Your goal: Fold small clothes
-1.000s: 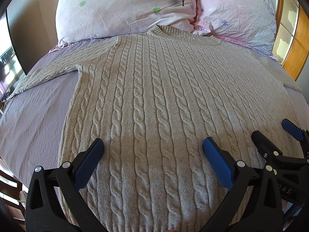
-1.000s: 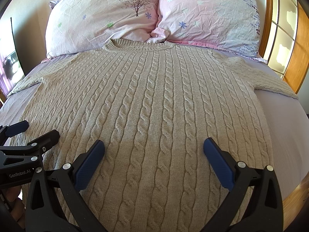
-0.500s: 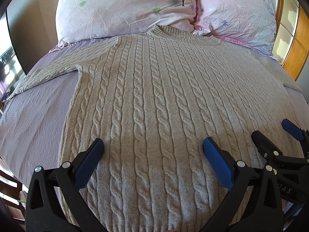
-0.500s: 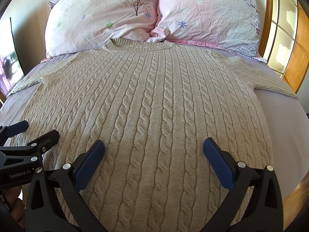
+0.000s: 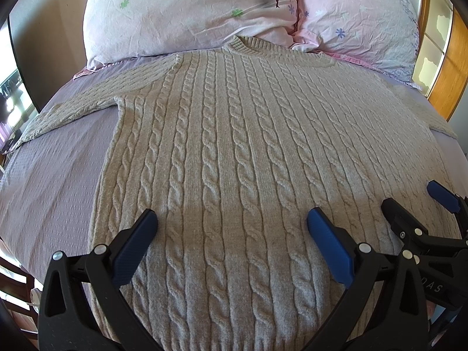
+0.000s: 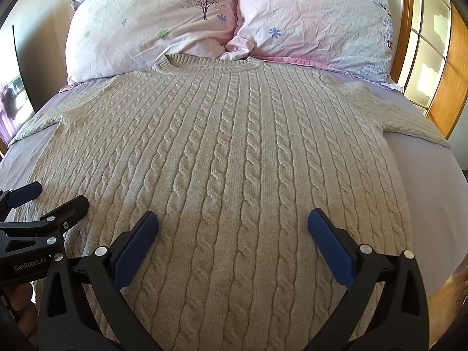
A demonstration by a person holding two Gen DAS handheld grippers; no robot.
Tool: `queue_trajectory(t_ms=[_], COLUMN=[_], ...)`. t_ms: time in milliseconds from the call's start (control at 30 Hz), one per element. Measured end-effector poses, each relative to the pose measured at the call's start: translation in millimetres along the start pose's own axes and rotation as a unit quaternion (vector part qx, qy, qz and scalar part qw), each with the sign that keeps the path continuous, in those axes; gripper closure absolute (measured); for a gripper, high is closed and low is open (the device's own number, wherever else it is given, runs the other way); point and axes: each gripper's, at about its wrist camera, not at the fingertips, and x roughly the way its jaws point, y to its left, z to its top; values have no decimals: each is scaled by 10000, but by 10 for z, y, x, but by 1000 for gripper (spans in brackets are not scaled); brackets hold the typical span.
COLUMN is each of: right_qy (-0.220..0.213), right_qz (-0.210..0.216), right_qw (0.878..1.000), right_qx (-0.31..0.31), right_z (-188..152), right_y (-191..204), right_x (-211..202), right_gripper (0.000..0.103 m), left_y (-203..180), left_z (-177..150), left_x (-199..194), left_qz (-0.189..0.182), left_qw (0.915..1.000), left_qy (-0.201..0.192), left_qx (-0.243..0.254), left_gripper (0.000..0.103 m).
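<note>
Both my grippers gape wide, holding nothing: left gripper (image 5: 231, 244) and right gripper (image 6: 232, 244) hover over the hem end. Sweater (image 5: 248, 161) lies flat, face up on the bed (image 5: 49, 181), sleeves spread, collar by the pillows (image 6: 152, 29). No fold made yet; all folding left.

Only text we can read: "GenRobot.AI" in white on the left gripper (image 6: 27, 197); on the right gripper (image 5: 421, 201) we just get "DAS".
</note>
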Motion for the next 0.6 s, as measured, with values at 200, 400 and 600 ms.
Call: queue_trajectory(t_ms=[200,400,600], right_qy=[31,-58,-731], right_qz=[187,618,-173], right_qw=[9996,9980,9754], right_qx=[-222,-131,2071], right_z=[-21,56,461], right_y=[-4,-382,-2093], right_x=[-13,-78,-245], right_gripper=[1,1,1], left_y=[-6,2,371], left_z=[7,-32,137], left_x=[23,8,-55], left_qz=[0,-39,-946], left_qw=[10000,9999,9946], left_qy=[49,-102,-61], left_qx=[13,113,-412], left_gripper=[2,2,2])
